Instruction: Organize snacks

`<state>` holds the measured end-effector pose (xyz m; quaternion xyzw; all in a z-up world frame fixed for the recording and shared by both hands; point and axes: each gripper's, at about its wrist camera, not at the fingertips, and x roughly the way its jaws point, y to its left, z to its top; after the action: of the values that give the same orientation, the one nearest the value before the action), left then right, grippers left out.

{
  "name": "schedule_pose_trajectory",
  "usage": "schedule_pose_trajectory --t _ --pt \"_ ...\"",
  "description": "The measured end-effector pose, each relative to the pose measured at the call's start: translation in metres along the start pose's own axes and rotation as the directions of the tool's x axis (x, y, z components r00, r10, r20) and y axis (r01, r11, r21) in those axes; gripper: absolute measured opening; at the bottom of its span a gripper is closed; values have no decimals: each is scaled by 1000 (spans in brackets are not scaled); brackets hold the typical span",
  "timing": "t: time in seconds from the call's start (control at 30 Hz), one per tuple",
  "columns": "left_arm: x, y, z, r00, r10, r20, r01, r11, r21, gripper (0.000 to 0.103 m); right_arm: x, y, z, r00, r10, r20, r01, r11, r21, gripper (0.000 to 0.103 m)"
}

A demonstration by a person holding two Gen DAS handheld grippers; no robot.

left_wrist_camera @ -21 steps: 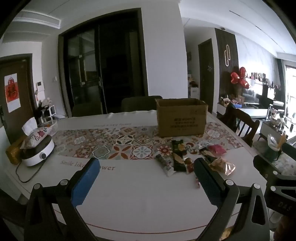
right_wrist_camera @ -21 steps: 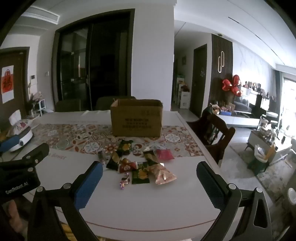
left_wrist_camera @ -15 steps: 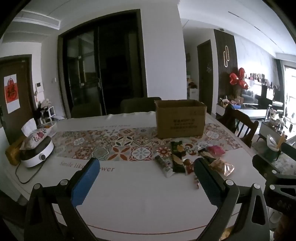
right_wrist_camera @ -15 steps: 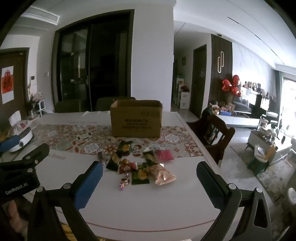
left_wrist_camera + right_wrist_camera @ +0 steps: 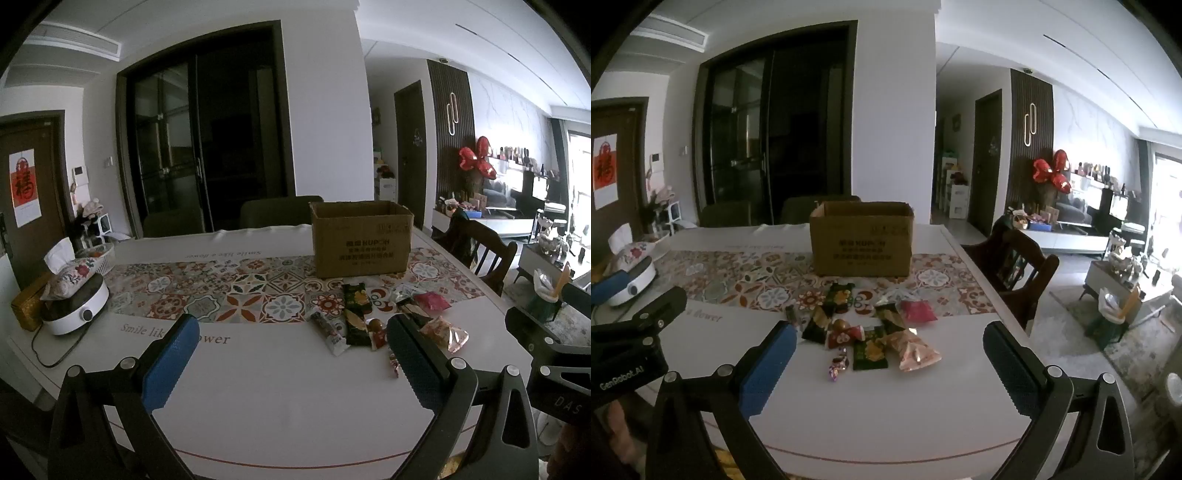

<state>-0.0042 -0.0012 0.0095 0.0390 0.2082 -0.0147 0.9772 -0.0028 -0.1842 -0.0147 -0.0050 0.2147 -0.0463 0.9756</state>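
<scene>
The left gripper (image 5: 291, 354) is hovering above the near part of the white table (image 5: 280, 398) with its jaws spread wide and nothing between them, and bare tabletop is lying under and ahead of it as far as the patterned runner (image 5: 207, 291). The right gripper (image 5: 890, 354) is likewise hanging with its jaws released and empty, facing the snack packets (image 5: 871, 328), which are lying in a loose cluster straddling the near edge of the runner, well apart from both grippers. The cardboard box (image 5: 860, 240) is standing open-topped on the runner just behind the cluster, a narrow strip of pattern showing between them. A pink packet (image 5: 916, 352) and two small wrapped candies (image 5: 838, 365) are sitting at the near side of the pile, on plain white surface. The table's right edge is running close past the cluster, with a wooden chair (image 5: 1015, 266) standing just beyond it. Toward the far left edge a white appliance (image 5: 75, 306) is resting with a floral tissue pouch (image 5: 70, 271) on top, its cord trailing over the tabletop near that edge
</scene>
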Motion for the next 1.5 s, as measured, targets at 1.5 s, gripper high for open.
schedule_pose_trajectory --t 1.5 --pt "-1 5 3 1000 5 13 -5 1000 -1 103 -5 1 -4 1000 -1 14 1 1000 0 102"
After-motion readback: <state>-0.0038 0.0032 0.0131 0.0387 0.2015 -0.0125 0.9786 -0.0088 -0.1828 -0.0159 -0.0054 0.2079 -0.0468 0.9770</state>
